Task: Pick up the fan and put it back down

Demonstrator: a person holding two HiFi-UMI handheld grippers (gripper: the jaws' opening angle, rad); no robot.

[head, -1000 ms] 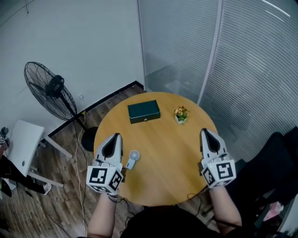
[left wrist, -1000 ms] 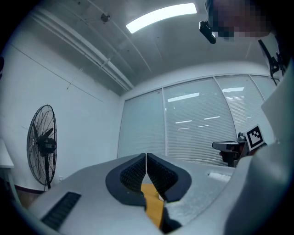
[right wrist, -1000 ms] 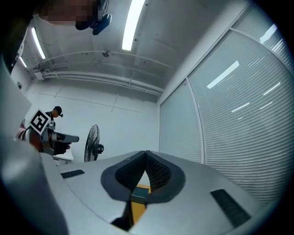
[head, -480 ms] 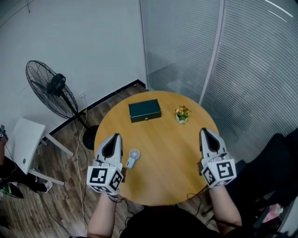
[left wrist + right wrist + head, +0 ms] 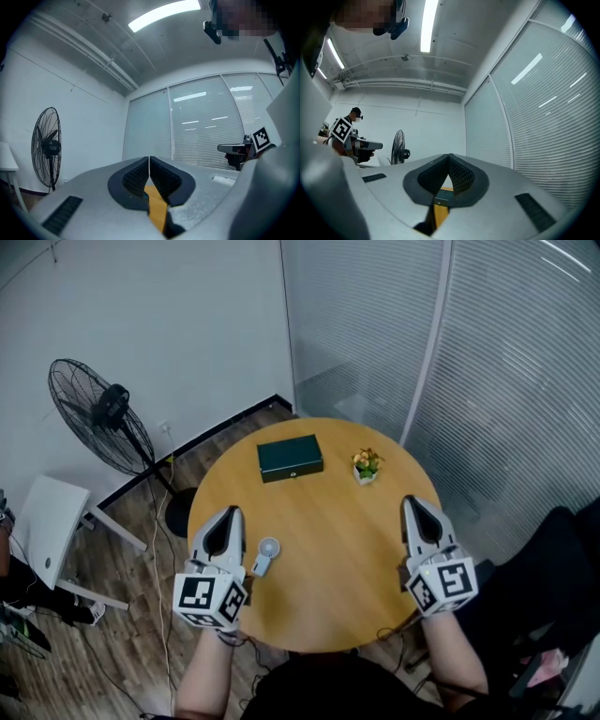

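Handheld fan — small, detail indistinct

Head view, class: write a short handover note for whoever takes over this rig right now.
Left tool: shut, empty, over the near-left part of the table.
Right tool: shut, empty, over the table's right side.
Small handheld fan: lying on the table just right of the left tool, not touched.
Done: nothing evident.
Left: open a tool, grip the fan, lift it, set it back down.
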